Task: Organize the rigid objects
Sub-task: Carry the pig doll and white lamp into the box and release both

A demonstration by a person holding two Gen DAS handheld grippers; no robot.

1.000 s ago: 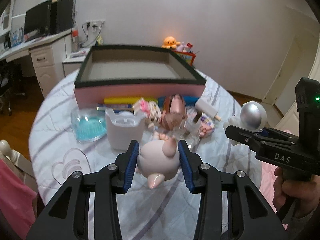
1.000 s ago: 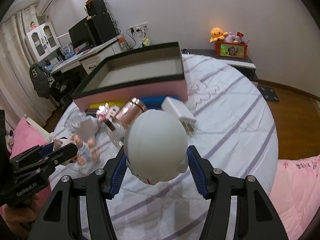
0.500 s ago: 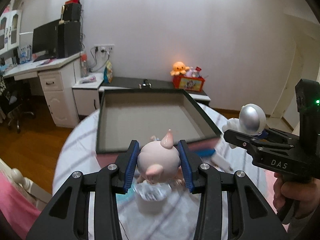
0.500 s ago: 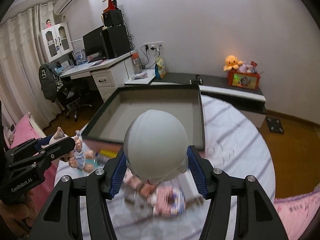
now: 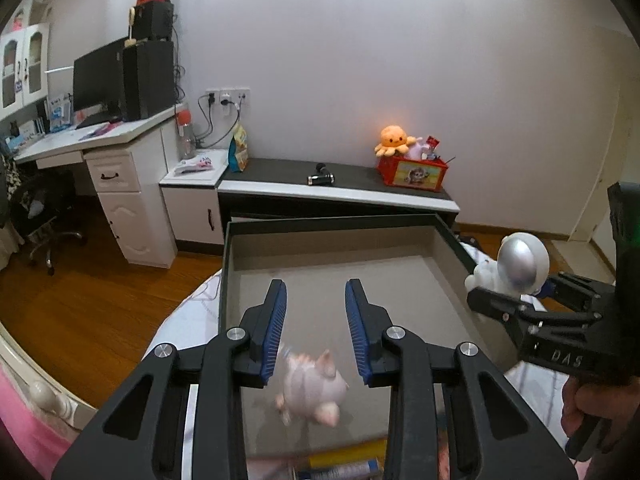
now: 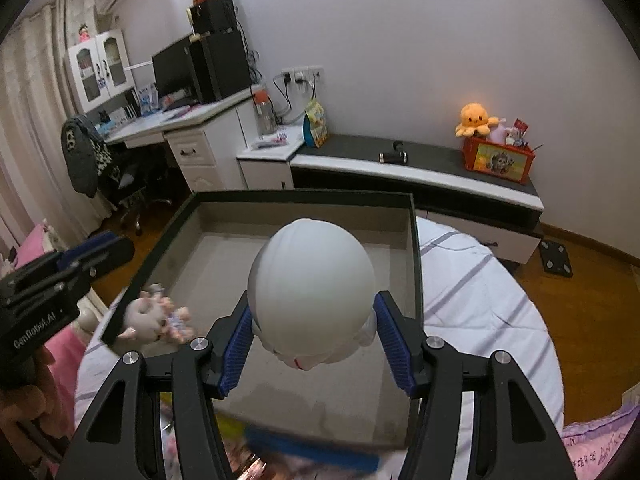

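The open box (image 5: 344, 222), dark-rimmed with a grey floor, fills the middle of both views. My left gripper (image 5: 315, 286) hovers over its near left part, jaws closing with nothing between the blue pads. Below them a blurred pink pig doll (image 5: 310, 390) drops toward the box floor; the right wrist view shows that doll (image 6: 150, 318) at the box's left wall, under the left gripper (image 6: 100, 248). My right gripper (image 6: 314, 300) is shut on a white astronaut figure (image 6: 312, 276) above the box. The left wrist view has this figure (image 5: 520, 264) by the box's right rim.
The box rests on a round table with a striped white cloth (image 6: 480, 300). Yellow and blue items (image 5: 344, 456) lie blurred at the box's near side. Behind the table stand a low dark-topped cabinet (image 5: 340, 188) and a white desk (image 5: 120, 148). Pink bedding borders both lower corners.
Both grippers travelled forward from the cluttered tabletop to above the box. The pig doll has left the left jaws and is falling. The right gripper still holds the astronaut.
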